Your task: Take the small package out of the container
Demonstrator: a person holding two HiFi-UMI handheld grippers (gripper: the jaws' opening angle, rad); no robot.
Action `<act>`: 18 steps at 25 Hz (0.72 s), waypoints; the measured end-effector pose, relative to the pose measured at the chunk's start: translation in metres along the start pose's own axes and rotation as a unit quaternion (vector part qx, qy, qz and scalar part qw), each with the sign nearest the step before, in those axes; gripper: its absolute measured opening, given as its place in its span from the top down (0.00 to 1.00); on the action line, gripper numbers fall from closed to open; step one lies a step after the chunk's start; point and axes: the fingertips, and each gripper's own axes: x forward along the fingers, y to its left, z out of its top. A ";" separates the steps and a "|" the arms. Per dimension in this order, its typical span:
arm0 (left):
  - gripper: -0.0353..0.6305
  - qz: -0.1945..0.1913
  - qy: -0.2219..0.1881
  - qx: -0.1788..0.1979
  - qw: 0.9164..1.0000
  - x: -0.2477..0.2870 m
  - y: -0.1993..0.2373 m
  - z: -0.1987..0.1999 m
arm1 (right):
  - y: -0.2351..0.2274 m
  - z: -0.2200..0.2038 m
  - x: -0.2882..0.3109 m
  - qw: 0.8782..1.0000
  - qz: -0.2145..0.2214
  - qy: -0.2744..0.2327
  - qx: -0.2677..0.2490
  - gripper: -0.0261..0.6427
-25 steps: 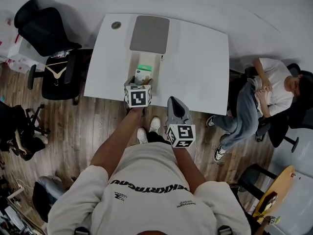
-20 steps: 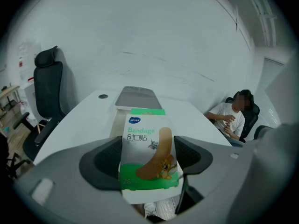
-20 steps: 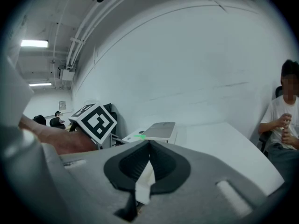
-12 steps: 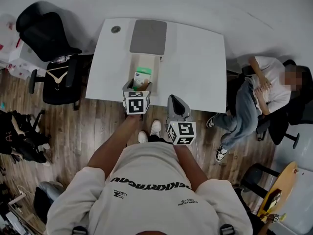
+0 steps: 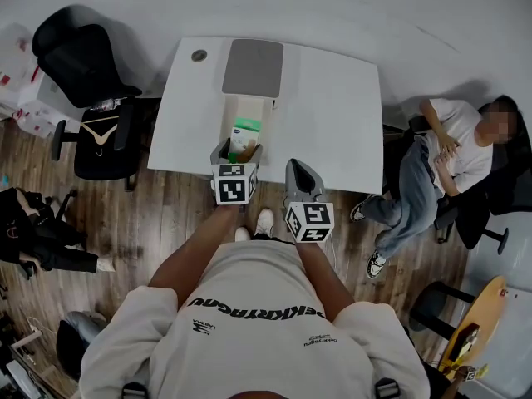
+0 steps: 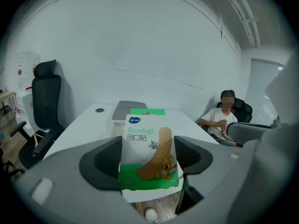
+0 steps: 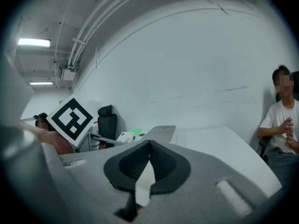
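Package clamped in left gripper jaws
To be drawn straight clear of container at 12 o'clock; right gripper jaws closed, empty.

The left gripper, clamped on the small package, now sits farther back from the container, nearer the person than before.

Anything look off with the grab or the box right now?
Nothing stands out. The bandage package sits upright and uncrushed between the jaws of the left gripper, the container stands square on the table, and the right gripper is shut and empty.
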 end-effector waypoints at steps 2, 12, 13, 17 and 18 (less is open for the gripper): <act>0.41 -0.004 -0.010 0.002 1.000 -0.004 -0.003 0.002 | -0.001 0.001 0.000 1.000 0.001 0.000 0.000 0.96; 0.41 -0.010 -0.040 0.006 0.999 -0.021 -0.002 0.003 | 0.004 0.002 0.003 1.000 0.010 0.001 -0.008 0.96; 0.41 -0.011 -0.043 0.006 0.999 -0.022 -0.002 0.004 | 0.004 0.003 0.003 1.000 0.010 0.001 -0.009 0.96; 0.41 -0.017 -0.061 0.006 0.998 -0.029 -0.004 0.006 | 0.005 0.005 0.002 1.000 0.011 -0.001 -0.011 0.96; 0.41 -0.018 -0.065 0.007 0.998 -0.030 -0.004 0.007 | 0.006 0.005 0.002 1.000 0.012 -0.002 -0.013 0.96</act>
